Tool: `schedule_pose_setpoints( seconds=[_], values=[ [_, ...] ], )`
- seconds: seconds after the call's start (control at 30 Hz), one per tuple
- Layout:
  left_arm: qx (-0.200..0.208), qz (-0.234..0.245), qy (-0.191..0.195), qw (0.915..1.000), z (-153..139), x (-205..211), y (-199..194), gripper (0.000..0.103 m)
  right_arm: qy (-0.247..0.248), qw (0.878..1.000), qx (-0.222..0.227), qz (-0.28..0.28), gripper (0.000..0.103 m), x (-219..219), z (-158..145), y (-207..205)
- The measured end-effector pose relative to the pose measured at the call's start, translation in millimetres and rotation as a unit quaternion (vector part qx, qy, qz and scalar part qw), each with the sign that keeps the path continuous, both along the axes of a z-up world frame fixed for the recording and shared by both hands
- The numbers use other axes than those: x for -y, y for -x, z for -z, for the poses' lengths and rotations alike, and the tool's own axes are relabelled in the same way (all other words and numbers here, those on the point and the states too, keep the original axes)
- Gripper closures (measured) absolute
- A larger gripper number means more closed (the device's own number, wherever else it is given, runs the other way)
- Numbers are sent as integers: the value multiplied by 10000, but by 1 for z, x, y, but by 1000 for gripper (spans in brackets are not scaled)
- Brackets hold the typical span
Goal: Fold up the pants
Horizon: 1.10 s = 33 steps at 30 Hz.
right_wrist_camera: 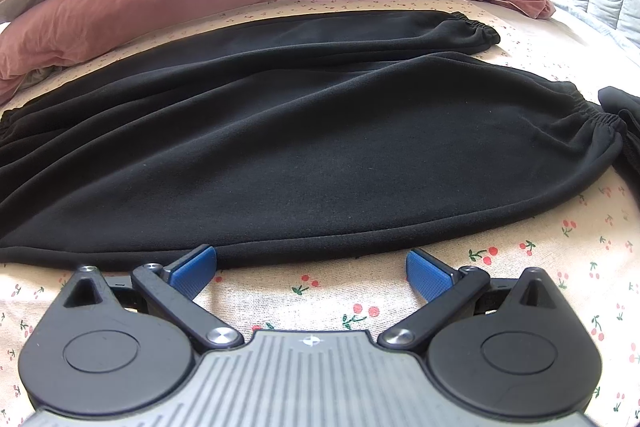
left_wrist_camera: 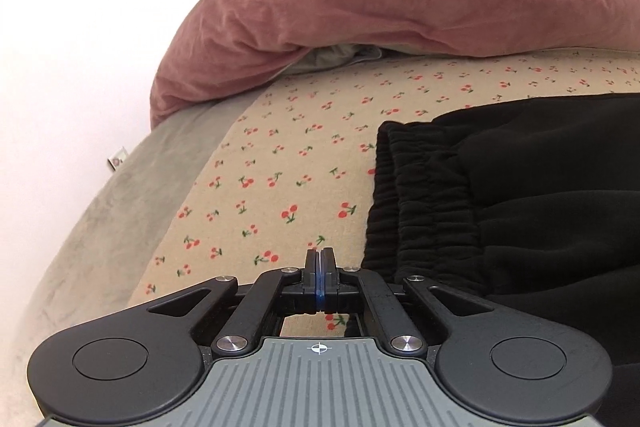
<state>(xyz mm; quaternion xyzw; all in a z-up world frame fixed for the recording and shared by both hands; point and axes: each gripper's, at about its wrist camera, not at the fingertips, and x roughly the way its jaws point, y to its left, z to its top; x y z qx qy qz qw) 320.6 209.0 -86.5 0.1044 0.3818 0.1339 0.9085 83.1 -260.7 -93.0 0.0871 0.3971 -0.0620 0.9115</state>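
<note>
Viewing black fleece pants point(right_wrist_camera: 304, 131) spread flat across the cherry-print bed sheet point(right_wrist_camera: 520, 267): my left gripper point(left_wrist_camera: 319, 259) is closed empty beside the waistband; my right gripper point(right_wrist_camera: 310, 267) gapes at the near hem.

In the left wrist view, the black pants point(left_wrist_camera: 520, 203) run off the right edge, showing only the elastic waistband end. A small tag point(left_wrist_camera: 117, 159) at mid-left is too small to read. The upper left is washed out to white. In the right wrist view, a second dark garment point(right_wrist_camera: 624, 131) is cut off at the right edge, and glare blanks the top centre.
</note>
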Motion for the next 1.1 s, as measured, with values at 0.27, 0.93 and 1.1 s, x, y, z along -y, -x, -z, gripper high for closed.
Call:
schedule_pose_setpoints(
  seconds=[0.27,0.93,1.1],
  values=[
    [300,159,898,9954,-31,-17,3,79,-10,9995,271,-155,11,2,-15,-2],
    [455,598,1612,9840,-54,-14,-49,27,-664,9870,646,1316,11,245,-63,-239],
    [83,773,1494,9857,-38,7,-85,16,-600,9846,-75,1638,36,286,-30,-325]
  ],
)
